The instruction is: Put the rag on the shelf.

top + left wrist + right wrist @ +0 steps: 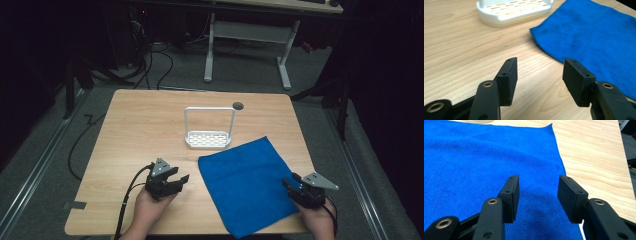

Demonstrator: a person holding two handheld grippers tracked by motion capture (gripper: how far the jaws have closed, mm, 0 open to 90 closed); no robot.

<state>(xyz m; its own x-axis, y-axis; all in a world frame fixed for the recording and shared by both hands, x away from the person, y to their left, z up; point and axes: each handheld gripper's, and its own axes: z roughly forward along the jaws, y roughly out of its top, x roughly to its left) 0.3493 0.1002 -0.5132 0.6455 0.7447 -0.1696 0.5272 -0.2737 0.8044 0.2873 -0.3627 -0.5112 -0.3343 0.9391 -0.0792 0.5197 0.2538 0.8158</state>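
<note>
A blue cloth (247, 182) lies flat on the wooden table (140, 125), reaching the front edge. Behind it stands a white slotted rack (208, 139) with a tall hoop handle. My left gripper (181, 179) hovers just left of the cloth (594, 37), open, with bare wood between its pads (509, 77); the rack's base (511, 10) lies ahead of it. My right gripper (290, 184) sits over the cloth's right edge (486, 162), open, its fingers (510, 195) above the fabric with nothing gripped.
A small round hole (238, 105) sits near the table's back edge. Cables trail from both grippers off the front. Beyond the table stand a desk frame (250, 45) and floor cables.
</note>
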